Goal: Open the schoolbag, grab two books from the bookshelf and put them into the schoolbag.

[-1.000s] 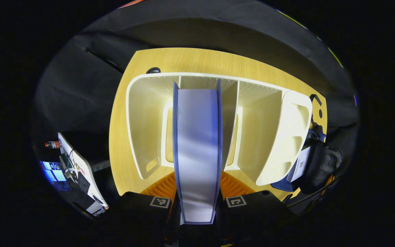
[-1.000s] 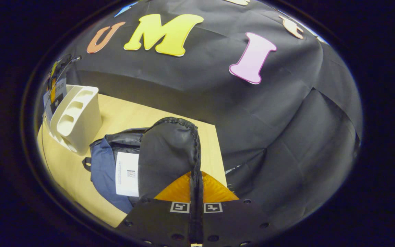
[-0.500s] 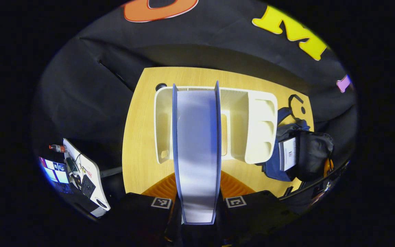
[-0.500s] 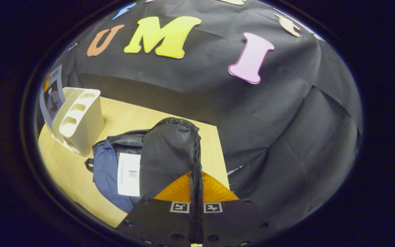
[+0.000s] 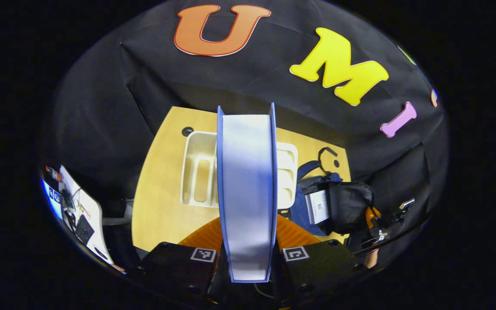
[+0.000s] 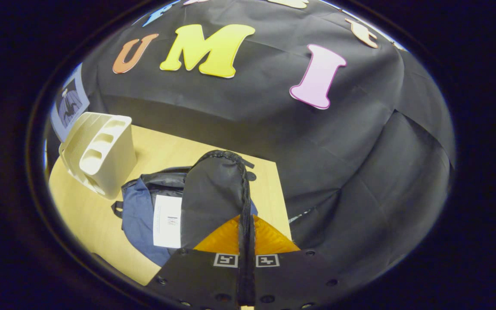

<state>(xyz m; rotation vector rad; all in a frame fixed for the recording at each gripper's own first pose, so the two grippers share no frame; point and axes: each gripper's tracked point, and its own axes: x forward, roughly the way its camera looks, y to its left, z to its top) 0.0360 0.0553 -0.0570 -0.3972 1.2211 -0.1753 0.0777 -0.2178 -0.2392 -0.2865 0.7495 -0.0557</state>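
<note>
Left gripper (image 5: 248, 258) clamped on a blue-covered book (image 5: 247, 189), fingers pressing both covers, page block pale and smooth, book held edge-on high above the table (image 5: 157, 206). Right gripper (image 6: 246, 258) pinched shut on the black zip-edged flap (image 6: 215, 193) of the schoolbag (image 6: 138, 215), flap lifted upright. Lay open near the table's right edge, soft blue and black fabric, a white-covered book (image 6: 167, 227) standing inside the mouth. Could not make out the bag's inside below that book, hidden behind the flap. Stood near the table's far edge, just beside the bag: cream plastic bookshelf (image 6: 101, 155), rounded corners, oval cut-outs in the end wall, slots partly covered by the held book in the left gripper view. Wood-grain tabletop, near edge cut off.
</note>
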